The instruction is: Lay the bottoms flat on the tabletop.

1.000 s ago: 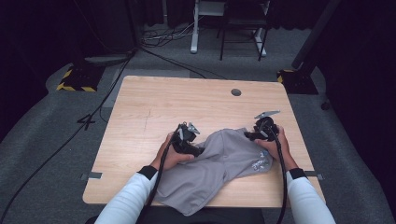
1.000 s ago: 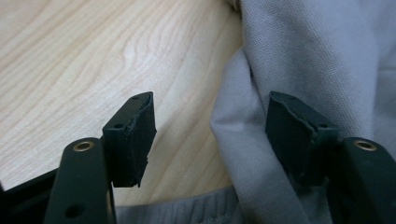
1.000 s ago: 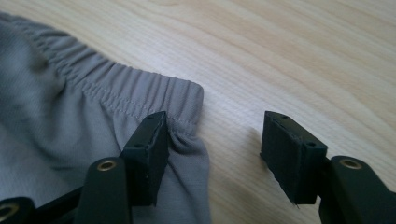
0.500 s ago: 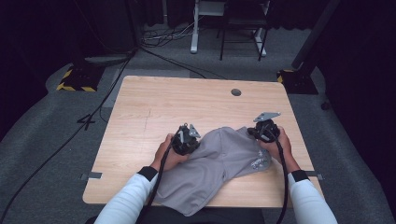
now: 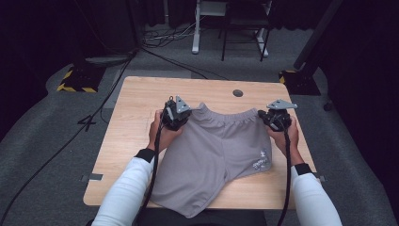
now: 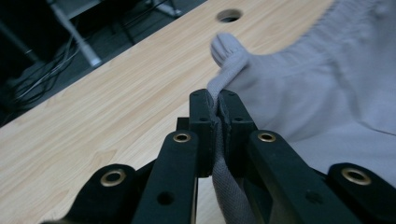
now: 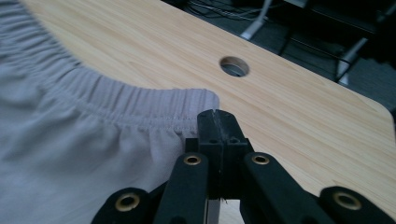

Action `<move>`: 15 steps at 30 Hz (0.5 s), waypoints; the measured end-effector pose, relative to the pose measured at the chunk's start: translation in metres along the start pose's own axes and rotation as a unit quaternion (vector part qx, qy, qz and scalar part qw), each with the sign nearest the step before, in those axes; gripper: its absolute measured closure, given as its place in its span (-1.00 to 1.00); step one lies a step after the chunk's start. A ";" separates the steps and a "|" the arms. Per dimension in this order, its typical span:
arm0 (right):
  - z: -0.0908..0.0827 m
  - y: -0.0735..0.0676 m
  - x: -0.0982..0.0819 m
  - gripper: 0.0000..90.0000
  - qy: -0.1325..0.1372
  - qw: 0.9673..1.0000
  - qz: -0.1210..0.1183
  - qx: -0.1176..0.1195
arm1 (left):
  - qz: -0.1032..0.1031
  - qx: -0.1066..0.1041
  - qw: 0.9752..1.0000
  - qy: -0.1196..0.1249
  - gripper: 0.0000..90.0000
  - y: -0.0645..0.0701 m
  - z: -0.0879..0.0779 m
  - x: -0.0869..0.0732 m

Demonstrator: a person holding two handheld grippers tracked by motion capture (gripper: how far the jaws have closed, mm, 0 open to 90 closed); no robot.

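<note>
Both grippers have just closed and lifted: left gripper (image 5: 176,113) and right gripper (image 5: 276,117) pinch shorts (image 5: 221,150) waistband corners (soft, light; grip elastic).

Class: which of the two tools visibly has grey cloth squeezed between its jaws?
The left tool: a fold of the grey shorts runs between its jaws; the right tool shows jaws meeting bare.

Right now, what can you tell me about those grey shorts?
The grey shorts look like soft knit cloth with a gathered, stretchy waistband and a small pale print near one leg hem. They lie spread flat on the wooden table, waistband away from the person, one leg hanging over the near edge. The left claw and the right claw each pinch a waistband corner.
</note>
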State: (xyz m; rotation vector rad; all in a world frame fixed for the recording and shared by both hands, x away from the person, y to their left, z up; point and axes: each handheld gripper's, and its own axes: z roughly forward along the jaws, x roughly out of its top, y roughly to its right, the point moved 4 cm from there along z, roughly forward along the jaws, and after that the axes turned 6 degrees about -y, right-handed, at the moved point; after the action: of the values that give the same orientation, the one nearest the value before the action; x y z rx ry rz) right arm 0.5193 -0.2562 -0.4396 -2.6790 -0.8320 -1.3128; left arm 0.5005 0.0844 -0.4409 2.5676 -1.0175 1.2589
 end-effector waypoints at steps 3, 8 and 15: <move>0.019 0.005 -0.009 0.70 -0.032 0.999 0.020 -0.038 | -0.027 0.005 0.998 -0.048 0.60 -0.002 0.026 -0.015; 0.034 0.004 -0.030 0.18 -0.090 0.995 0.035 -0.010 | -0.024 -0.058 0.995 -0.083 0.04 0.010 0.029 -0.033; 0.004 -0.025 -0.065 -0.03 -0.109 0.989 -0.010 0.097 | 0.043 -0.158 0.983 -0.088 -0.32 0.061 0.001 -0.065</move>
State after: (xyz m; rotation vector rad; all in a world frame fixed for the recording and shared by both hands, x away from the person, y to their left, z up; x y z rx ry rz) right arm 0.4779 -0.2624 -0.4953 -2.6946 -0.9548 -0.8985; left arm 0.4356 0.0709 -0.5010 2.4398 -1.2586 0.8171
